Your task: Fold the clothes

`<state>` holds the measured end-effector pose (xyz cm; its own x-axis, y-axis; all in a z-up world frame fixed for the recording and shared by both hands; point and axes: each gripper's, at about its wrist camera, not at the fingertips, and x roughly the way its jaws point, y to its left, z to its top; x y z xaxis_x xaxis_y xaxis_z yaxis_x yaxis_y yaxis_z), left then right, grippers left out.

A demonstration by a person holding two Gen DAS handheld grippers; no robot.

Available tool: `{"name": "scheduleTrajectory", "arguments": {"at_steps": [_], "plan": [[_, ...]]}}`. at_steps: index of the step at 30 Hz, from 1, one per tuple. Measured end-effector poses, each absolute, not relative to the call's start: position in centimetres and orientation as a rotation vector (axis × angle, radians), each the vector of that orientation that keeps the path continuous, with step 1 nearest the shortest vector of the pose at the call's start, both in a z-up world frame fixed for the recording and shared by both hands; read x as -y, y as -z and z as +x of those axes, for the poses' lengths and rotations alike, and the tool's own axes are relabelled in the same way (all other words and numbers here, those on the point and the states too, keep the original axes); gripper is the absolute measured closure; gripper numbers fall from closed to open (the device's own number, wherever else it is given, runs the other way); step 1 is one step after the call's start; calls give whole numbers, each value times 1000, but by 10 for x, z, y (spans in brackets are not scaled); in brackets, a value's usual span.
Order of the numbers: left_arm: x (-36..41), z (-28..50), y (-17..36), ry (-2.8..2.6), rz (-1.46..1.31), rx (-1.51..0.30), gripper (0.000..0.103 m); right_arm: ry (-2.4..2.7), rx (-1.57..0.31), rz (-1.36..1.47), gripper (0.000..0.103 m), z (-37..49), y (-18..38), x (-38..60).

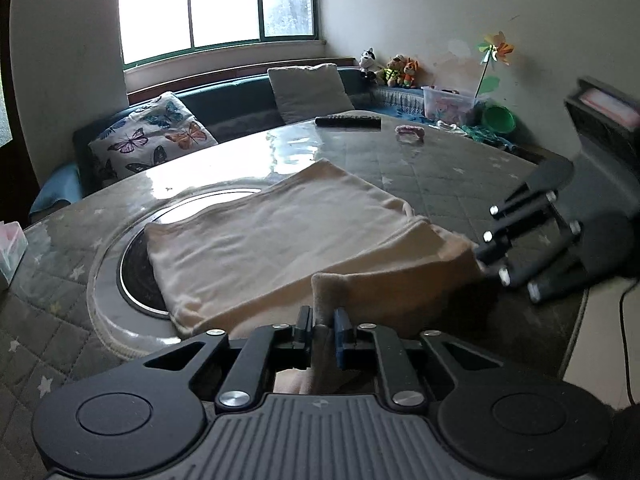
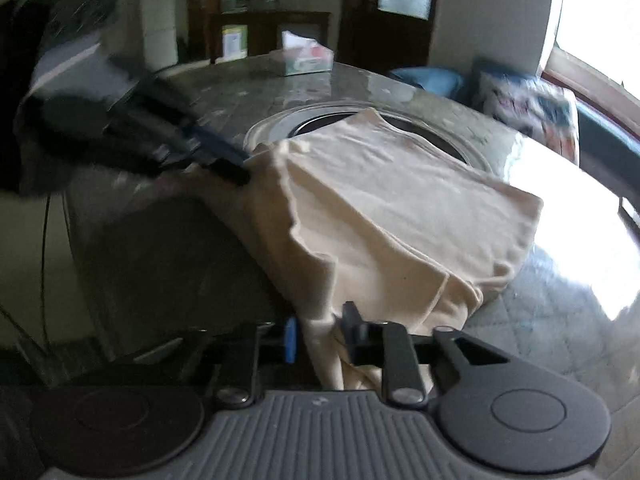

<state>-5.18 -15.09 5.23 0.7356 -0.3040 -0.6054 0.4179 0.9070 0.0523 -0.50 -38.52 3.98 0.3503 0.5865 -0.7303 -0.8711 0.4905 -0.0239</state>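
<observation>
No readable text

Print on the pale green cardboard tissue box (image 2: 306, 61) is showing only as coloured blur; nothing is reading clearly.

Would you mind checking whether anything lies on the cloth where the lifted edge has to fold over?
Nothing visible does: the cloth is bare on top. The remote and pink item lie well beyond it.

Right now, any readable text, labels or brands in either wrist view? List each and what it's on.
None readable.
Tissue box: printed pattern, blurred.
Box on the cabinet: label too blurred to read.
Remote: markings too small.
Left gripper base: small emblem, no letters legible.
Cream garment: no print showing.
</observation>
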Motion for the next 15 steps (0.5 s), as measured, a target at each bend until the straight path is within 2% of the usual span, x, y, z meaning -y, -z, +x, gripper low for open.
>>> {"name": "scheduleTrajectory", "arguments": {"at_steps": [3,6,9,15], "plan": [[150,-66,-51,401,229,-618,83,-977,-771,-351,91,10,-46,389],[150,-81,-48,385,278,-604,68,-971,-783,-286,92,18,-52,391],[150,-92,-44,379,320,-599,62,-960,-773,-263,92,21,-56,390],[154,-97,-32,369,432,-575,59,-941,-756,-233,92,26,-62,389]]}}
